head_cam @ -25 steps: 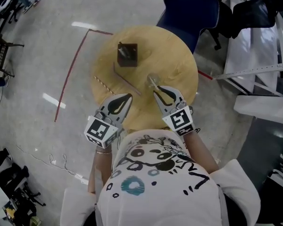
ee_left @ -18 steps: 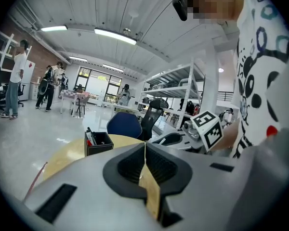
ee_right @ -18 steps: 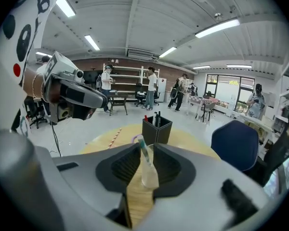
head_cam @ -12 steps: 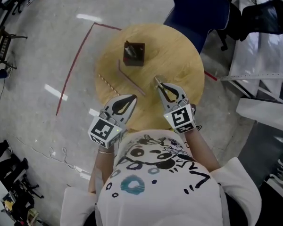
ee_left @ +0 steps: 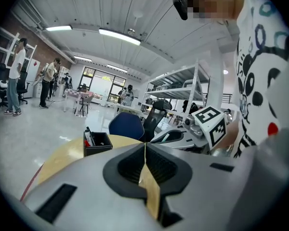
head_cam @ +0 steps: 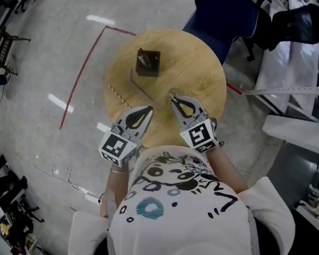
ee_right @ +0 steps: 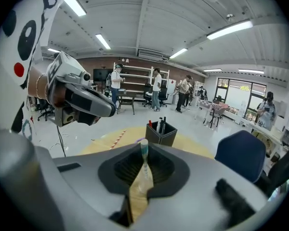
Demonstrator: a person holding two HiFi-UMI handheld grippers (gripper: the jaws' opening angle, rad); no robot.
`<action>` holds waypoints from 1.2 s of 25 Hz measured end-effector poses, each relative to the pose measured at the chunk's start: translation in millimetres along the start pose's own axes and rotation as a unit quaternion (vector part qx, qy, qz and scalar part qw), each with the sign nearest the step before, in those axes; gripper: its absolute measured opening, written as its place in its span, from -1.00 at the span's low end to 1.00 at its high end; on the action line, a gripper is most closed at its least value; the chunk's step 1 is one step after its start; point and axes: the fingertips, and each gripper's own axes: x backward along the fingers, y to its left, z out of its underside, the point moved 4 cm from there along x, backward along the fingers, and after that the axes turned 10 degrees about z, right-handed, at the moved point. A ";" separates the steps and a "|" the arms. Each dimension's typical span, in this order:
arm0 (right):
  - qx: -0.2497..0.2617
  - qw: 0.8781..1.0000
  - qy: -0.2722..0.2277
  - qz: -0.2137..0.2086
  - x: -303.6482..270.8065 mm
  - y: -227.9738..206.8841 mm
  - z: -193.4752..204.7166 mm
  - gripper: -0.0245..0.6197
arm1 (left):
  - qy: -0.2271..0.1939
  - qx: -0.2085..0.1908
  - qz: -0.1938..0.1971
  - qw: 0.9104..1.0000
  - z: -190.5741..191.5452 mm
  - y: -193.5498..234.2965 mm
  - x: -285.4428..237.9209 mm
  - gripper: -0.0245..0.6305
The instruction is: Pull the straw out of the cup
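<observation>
Jaws of the right gripper (ee_right: 143, 150) are pressed together on a pale straw (ee_right: 144, 143), which stands upright in the narrow slit between them with its greenish top just above the tips. Whether its lower end reaches into a cup cannot be told from any view. In the head view this gripper sits over the near right part of the round wooden table (head_cam: 202, 62), its tips pointing away from the person. The left gripper (ee_left: 145, 148) has its jaws shut flat against each other with nothing between them; in the head view it hangs over the near edge of the table, just beside the right gripper and apart from it. Farther out on the table stands a black box (head_cam: 148, 62) with pens in it. Between the box and the grippers lie a dark straw (head_cam: 143, 91), bent at one end, and to its left a striped straw (head_cam: 118, 95), near each other but not touching. A blue chair (head_cam: 223, 9) stands at the far side of the table, and a red line (head_cam: 82, 76) runs across the floor to the left.
</observation>
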 end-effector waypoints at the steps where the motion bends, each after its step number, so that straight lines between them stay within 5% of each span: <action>1: 0.002 1.000 -0.003 -0.002 2.0 -0.4 -2.7 -0.80 | -0.002 -0.002 -0.001 1.000 -1.2 -0.9 -0.6 -0.87; 30: 0.021 0.995 -0.096 -0.032 93.3 -30.9 -84.0 -0.80 | -0.037 -0.049 -0.059 0.996 -32.1 -30.9 6.5 -0.87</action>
